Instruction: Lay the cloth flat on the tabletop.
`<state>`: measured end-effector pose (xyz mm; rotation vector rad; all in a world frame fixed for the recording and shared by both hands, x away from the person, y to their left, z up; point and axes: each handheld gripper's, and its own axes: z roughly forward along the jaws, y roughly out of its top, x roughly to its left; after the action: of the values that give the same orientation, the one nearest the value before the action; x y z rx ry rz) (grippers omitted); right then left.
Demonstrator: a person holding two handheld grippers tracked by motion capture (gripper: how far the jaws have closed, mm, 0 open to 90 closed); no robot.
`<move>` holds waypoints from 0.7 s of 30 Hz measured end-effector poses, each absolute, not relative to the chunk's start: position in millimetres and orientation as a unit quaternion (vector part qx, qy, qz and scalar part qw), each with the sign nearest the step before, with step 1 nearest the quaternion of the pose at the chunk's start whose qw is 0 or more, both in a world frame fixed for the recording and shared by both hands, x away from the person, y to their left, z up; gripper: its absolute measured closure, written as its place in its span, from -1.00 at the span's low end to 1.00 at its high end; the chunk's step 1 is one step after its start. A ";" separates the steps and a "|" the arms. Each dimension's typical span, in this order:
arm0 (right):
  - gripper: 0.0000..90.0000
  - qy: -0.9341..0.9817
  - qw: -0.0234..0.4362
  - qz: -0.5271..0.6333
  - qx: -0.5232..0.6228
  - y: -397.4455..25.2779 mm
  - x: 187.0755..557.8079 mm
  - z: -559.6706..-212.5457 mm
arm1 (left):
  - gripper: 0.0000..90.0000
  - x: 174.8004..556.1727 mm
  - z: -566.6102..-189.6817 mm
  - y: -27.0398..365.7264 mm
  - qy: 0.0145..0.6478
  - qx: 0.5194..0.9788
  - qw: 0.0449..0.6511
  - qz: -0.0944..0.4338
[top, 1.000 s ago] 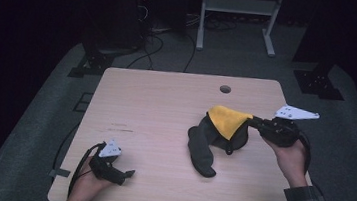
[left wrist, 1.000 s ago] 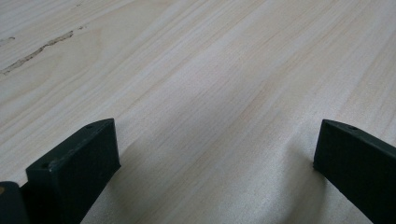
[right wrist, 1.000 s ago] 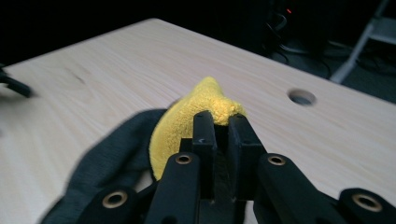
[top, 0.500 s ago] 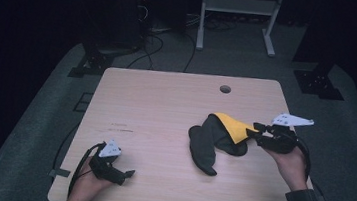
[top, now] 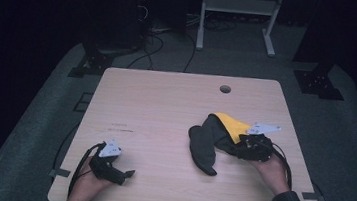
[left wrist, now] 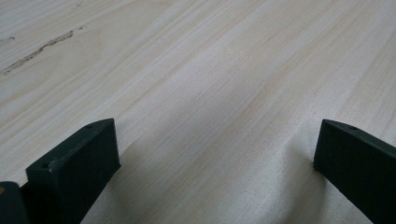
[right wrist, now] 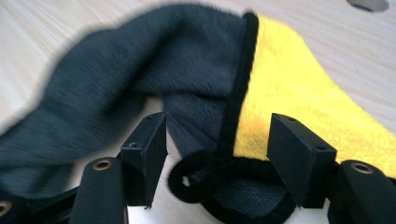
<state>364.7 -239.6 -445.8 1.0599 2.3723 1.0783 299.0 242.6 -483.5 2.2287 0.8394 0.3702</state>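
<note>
wood of the table (top: 165, 109) is spreading pale and bare under everything, with a small round hole (top: 225, 89) lying well beyond the fingers near the far edge. dark floor around it is carrying a white frame (top: 236, 8) and loose cables (top: 158, 33) far off.

next in size, the cloth (top: 212, 139) is lying crumpled on the right half, dark grey with a yellow face (right wrist: 299, 98) turned up. the right gripper (right wrist: 215, 158) is sitting right at the cloth's near edge, its fingers (right wrist: 149, 149) standing apart, and the cloth's black corded hem (right wrist: 224, 154) is curling between them, not pinched.

the left gripper (left wrist: 215, 154) is resting by the table's near left corner, well apart from the cloth, its fingers (left wrist: 79, 163) spread wide over bare wood, nothing lying between them.
</note>
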 end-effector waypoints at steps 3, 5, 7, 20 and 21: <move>-0.03 0.846 0.158 0.345 0.376 -238.9 370.1 -459.0 | -1.00 299.0 -483.5 242.6 0.325 0.863 0.358 0.144; 0.12 0.847 0.159 0.340 0.377 -240.1 371.1 -460.8 | -1.00 299.0 -483.7 242.6 0.325 0.863 0.359 0.144; 0.56 0.842 0.153 0.345 0.385 -246.0 373.2 -461.9 | -1.00 299.0 -483.7 242.6 0.325 0.863 0.359 0.144; 0.93 0.795 0.187 0.412 0.405 -269.4 369.1 -429.4 | -0.89 289.0 -461.6 204.6 0.274 0.860 0.410 0.130; 0.93 0.788 0.187 0.423 0.406 -271.4 368.9 -426.0 | -0.88 288.3 -456.6 191.3 0.259 0.862 0.419 0.123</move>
<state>368.9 -271.4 -426.0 1.1439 2.2192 1.1896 288.3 191.3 -456.6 2.1607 0.6488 0.3095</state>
